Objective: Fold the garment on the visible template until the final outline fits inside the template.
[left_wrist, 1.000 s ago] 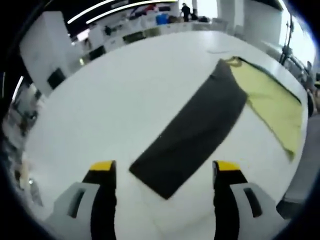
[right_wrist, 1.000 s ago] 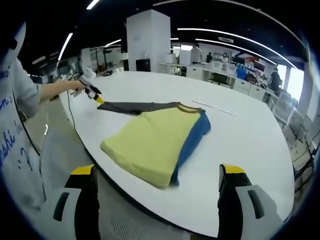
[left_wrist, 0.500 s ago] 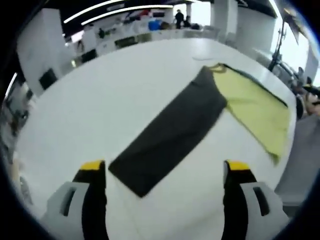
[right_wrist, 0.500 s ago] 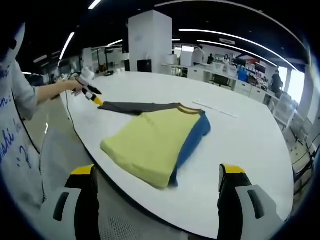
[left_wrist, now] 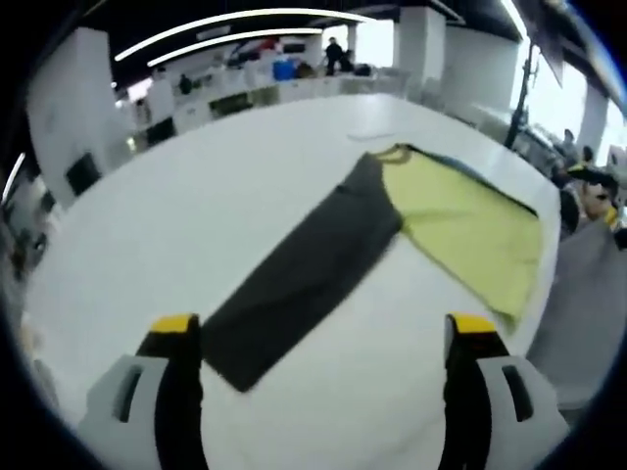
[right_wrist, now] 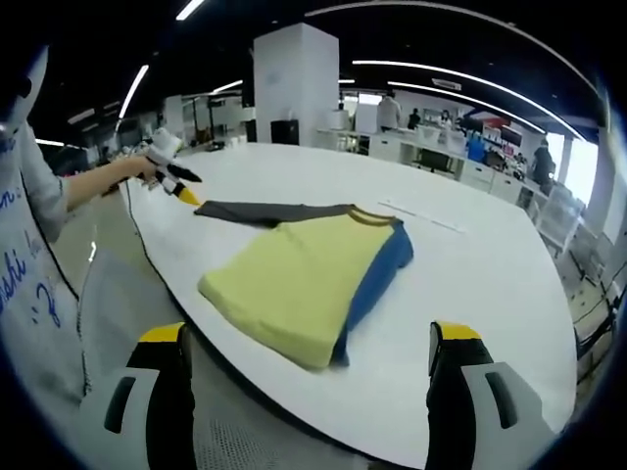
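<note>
A folded garment lies on the white table (right_wrist: 490,284): yellow body (right_wrist: 289,279), blue side (right_wrist: 380,266) and a dark grey sleeve (right_wrist: 260,211) stretched out flat to the left. In the left gripper view the grey sleeve (left_wrist: 304,279) runs diagonally from the yellow body (left_wrist: 460,225) down toward my left jaw. My left gripper (left_wrist: 323,333) is open above the sleeve's end, holding nothing. It also appears as the left gripper (right_wrist: 184,194) in a hand just above the sleeve's tip. My right gripper (right_wrist: 306,338) hangs open off the table's near edge, short of the garment.
A thin pale strip (right_wrist: 421,215) lies on the table beyond the garment. A person's sleeve (right_wrist: 34,196) is at the left. Desks, a white pillar (right_wrist: 294,83) and people stand in the background. The table edge (right_wrist: 186,323) curves just past my right jaws.
The left gripper has lifted slightly and swung, so the sleeve's end now sits nearer its left jaw in its view. The garment and the right gripper have not moved.
</note>
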A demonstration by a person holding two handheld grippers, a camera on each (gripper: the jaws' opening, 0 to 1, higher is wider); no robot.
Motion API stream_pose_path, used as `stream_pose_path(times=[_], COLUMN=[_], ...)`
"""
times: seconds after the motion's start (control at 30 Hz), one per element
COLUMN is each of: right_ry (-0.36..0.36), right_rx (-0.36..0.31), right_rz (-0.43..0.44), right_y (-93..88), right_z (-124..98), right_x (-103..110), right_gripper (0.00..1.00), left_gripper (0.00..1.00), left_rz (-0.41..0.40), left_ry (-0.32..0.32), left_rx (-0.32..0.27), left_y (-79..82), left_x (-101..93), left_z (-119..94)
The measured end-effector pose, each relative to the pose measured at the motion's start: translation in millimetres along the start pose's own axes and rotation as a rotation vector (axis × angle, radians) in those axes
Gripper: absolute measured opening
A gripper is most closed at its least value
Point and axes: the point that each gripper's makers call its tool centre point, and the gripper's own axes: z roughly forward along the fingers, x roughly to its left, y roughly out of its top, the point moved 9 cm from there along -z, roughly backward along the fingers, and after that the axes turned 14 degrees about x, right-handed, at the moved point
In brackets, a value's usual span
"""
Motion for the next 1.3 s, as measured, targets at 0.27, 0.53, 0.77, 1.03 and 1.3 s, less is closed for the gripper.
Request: stream_pose_path(times=[0.27, 0.53, 0.77, 1.03, 1.3], right_ry=[0.003, 0.003, -0.013, 0.001, 0.002], right_rx=[-0.018, -0.023, -0.023, -0.026, -0.026], right_rz=[-0.007, -0.003, -0.001, 0.001, -0.003], right_y=[1.7, -3.8, -8.2, -9.6, -11.0], right_z=[-0.4, -3.9, -8.9, -6.4, -7.6], right_x=[-3.5, -6.5, -14.5, -14.4, -16.9], right_gripper=[1.0, 1.0, 1.0, 1.0, 1.0], left_gripper=[1.0, 1.0, 1.0, 1.0, 1.0], left_rz=[0.007, 0.021, 0.0, 0.005, 0.003], left_ry=[-0.043, -0.069, -0.129, -0.132, -0.128], left_rx=[-0.049, -0.071, -0.132, -0.181, -0.177], left_y=[7.1, 6.4, 10.1, 10.5, 5.8], left_x=[-20.8, -40.9, -64.0, -82.6, -95.5], left_z=[-13.7, -20.2, -33.6, -48.3, -57.7])
